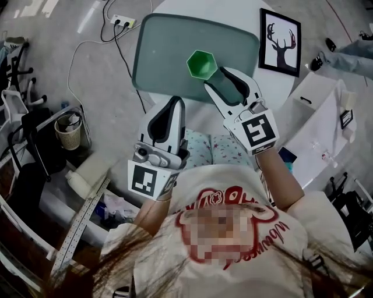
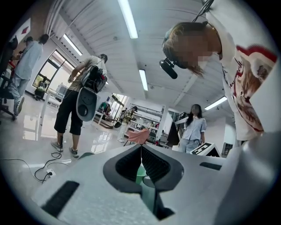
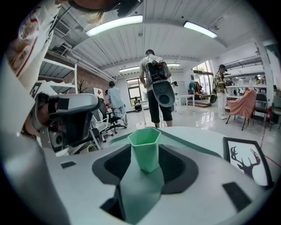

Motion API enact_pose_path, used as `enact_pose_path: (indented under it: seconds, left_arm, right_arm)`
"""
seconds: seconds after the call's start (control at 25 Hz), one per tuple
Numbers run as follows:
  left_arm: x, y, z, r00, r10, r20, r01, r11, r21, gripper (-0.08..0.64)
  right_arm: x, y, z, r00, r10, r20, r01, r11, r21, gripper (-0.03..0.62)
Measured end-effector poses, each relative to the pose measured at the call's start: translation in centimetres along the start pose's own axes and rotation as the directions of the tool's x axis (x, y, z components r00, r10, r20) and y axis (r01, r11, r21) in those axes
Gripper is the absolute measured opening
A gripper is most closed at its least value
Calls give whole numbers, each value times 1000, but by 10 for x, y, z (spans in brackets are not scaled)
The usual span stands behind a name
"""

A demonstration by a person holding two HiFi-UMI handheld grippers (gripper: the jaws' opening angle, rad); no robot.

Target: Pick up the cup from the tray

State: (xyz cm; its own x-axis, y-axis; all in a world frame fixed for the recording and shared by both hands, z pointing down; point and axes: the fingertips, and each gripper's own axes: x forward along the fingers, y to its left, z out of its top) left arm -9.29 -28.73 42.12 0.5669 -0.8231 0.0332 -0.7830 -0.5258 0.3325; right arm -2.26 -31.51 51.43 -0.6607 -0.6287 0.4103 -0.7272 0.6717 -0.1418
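Nearest the person, low in the middle of the head view, the left gripper [image 1: 172, 105] hangs short of the table. Its claw is pressed together with nothing in it, and it seems to have no part in the pick.

A little further out, right of centre, the right gripper [image 1: 217, 78] reaches over the near edge of the tray [image 1: 166, 46] with its claw spread. In the right gripper view the cup [image 3: 145, 147] stands mid-frame in the gap at the jaw tips. A dark pad sits on either side, and as far as I can make out neither is pressing on it.

The reach looks close to finished, but the cup is neither gripped nor lifted. It sits on the tray, toward the tray's lower right corner in the head view. By my reckoning what is left is to ease the jaws a touch further round it, close them and raise it clear.

The cup stands upright with its open mouth facing the ceiling, so its long axis runs straight up and down. It is six-sided and narrows toward the base, which should let the jaws close on its walls from the sides.

Beyond it the tray stretches to the upper left across the white round table [image 1: 233, 17], and a framed deer picture [image 1: 280, 41] lies at the upper right
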Motion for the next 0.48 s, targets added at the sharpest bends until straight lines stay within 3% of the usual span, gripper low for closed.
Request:
enact_pose_path:
  seconds: [0.48]
  left_arm:
    - [1, 9, -13, 999, 26, -21, -26, 999, -22, 14]
  right_arm:
    - [24, -4, -15, 997, 6, -80, -8, 999, -31, 225]
